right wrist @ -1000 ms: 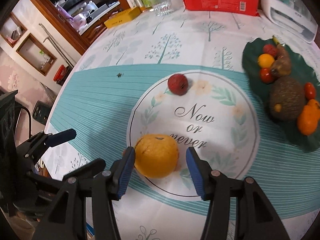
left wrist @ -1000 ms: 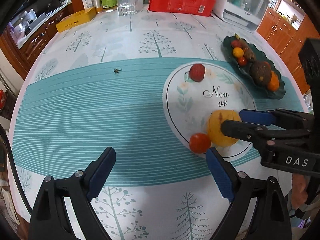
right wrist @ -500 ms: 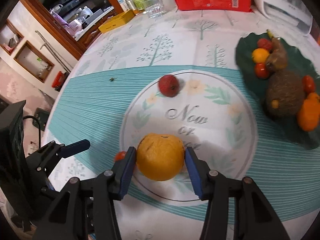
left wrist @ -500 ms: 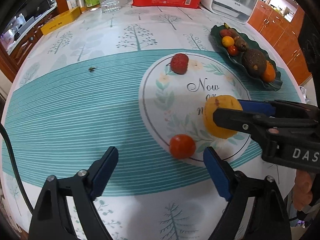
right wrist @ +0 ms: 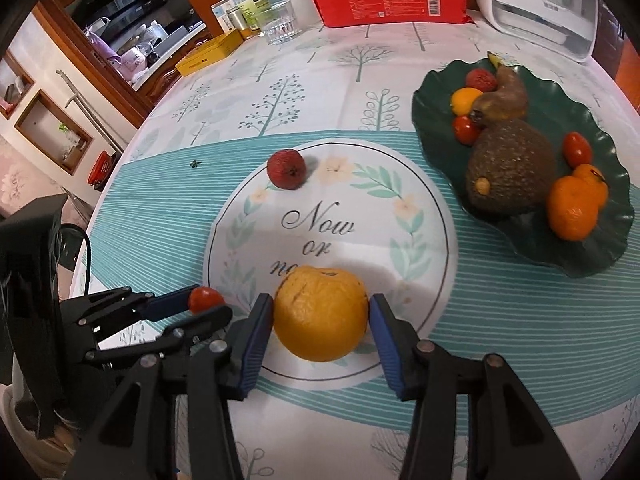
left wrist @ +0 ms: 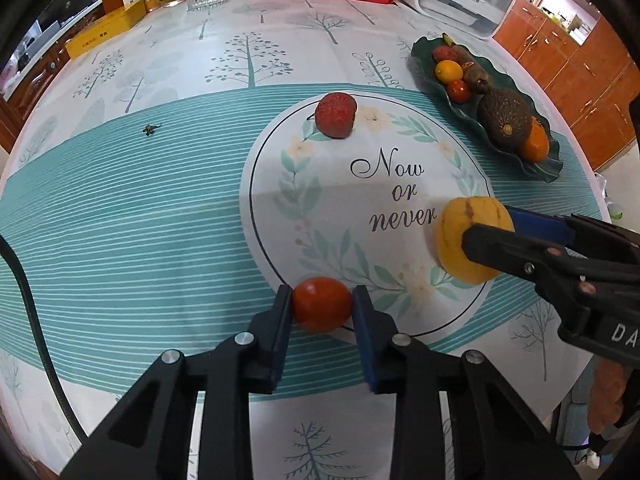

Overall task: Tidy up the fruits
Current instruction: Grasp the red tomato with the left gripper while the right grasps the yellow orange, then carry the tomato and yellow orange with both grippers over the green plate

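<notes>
Left gripper [left wrist: 322, 306]: clamped on tomato [left wrist: 322, 304]. Right gripper [right wrist: 320, 320]: clamped on orange [right wrist: 320, 314]. Lychee [left wrist: 335, 115]: loose on worktop [left wrist: 120, 220]. Green dish [right wrist: 560, 92]: holds assorted fruit.

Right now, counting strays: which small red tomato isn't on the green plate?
The tomato clamped in the left claw; the others lie on the green plate.

I see a red tomato [left wrist: 322, 305], yellow-orange orange [right wrist: 321, 313], dark green dish [right wrist: 600, 248], and teal-striped, tree-printed tablecloth [left wrist: 132, 220].
</notes>
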Tool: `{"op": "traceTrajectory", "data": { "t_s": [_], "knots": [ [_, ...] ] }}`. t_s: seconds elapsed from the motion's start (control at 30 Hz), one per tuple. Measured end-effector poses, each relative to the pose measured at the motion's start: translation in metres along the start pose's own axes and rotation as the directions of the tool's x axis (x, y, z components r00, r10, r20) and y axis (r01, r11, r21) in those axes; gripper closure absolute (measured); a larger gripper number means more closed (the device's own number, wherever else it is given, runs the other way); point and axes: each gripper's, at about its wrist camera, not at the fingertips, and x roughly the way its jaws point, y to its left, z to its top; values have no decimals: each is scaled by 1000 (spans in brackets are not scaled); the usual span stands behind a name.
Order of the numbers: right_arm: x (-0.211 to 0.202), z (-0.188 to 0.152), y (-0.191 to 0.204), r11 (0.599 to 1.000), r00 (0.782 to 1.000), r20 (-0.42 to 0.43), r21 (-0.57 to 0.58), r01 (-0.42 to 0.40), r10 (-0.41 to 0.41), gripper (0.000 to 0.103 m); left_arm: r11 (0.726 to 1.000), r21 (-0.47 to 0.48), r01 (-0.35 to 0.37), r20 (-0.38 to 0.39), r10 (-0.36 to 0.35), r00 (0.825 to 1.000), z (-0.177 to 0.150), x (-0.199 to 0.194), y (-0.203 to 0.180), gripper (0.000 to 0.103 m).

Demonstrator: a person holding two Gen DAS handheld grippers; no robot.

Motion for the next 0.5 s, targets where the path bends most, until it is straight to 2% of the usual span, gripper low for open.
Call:
{"op": "traceTrajectory", "data": {
  "t_s": [0.23,0.37,0.5],
  "knots": [
    [-15,-5,-4,1000,1000,28,-3,8,-8,54,999,33,16,5,-16,1000,4,-13,-12,75],
    [-36,-3,-8,1000,997,77,-5,25,-24,54,997,69,32,43,-35,998,20,-34,-29,75],
    [-60,2,-19,999,990,134,16,34,-36,54,990,131,49,104,-63,993,52,-64,-55,75]
  ]
}}
